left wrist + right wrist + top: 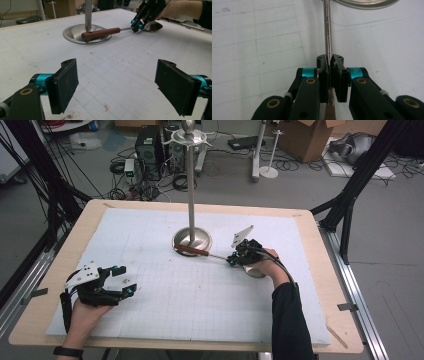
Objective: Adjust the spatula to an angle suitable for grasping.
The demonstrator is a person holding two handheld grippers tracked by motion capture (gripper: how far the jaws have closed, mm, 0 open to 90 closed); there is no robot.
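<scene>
Ladle (200,252) bowl half hidden behind right gripper (234,260)

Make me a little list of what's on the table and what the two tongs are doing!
Table: white gridded mat on a wooden top
Stand: metal pole on a round base, near the mat's far middle
Tool: a spatula with a reddish wooden handle; handle end rests on the base
Right tongs: shut on the spatula's thin metal shaft
Left tongs: open, holding nothing, resting at the mat's left side
</scene>
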